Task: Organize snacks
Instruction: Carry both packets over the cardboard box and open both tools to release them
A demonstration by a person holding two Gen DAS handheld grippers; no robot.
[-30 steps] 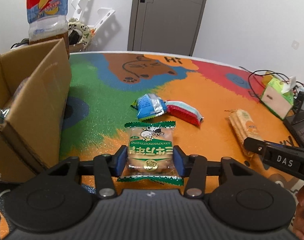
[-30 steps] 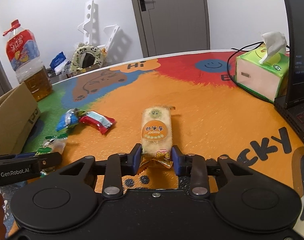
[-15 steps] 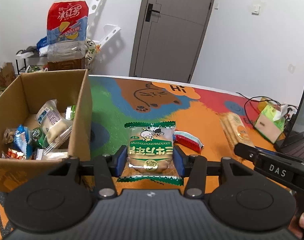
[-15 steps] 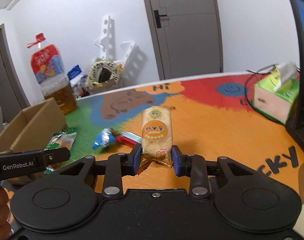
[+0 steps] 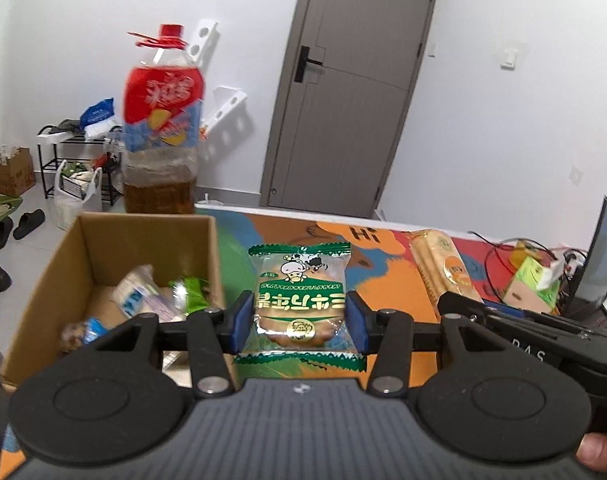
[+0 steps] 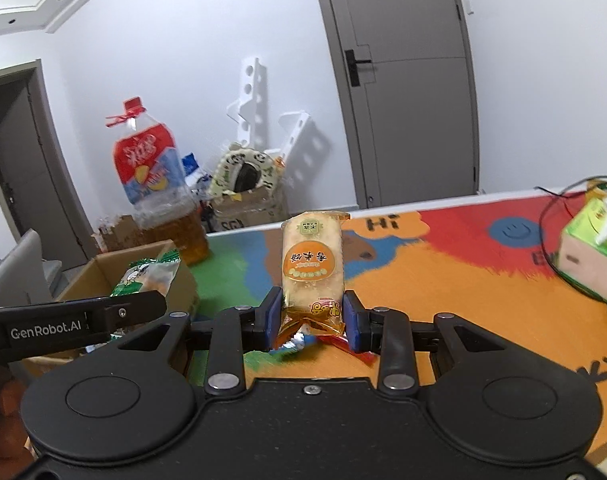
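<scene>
My left gripper is shut on a green-and-white biscuit packet with a cow on it, held in the air just right of an open cardboard box. Several wrapped snacks lie inside the box. My right gripper is shut on the lower end of a long orange rice-cracker packet, which stands up above the table. The same packet shows at right in the left wrist view. A blue snack and a red snack lie on the mat below the right gripper, mostly hidden.
The table carries a colourful mat. A big drink bottle stands behind the box. A green tissue box with cables and a laptop sit at the table's right. A person's fingers hold the right gripper's handle.
Both grippers have risen off the mat with their packets and swung left toward the box. The box's inside has come into the left wrist view.
</scene>
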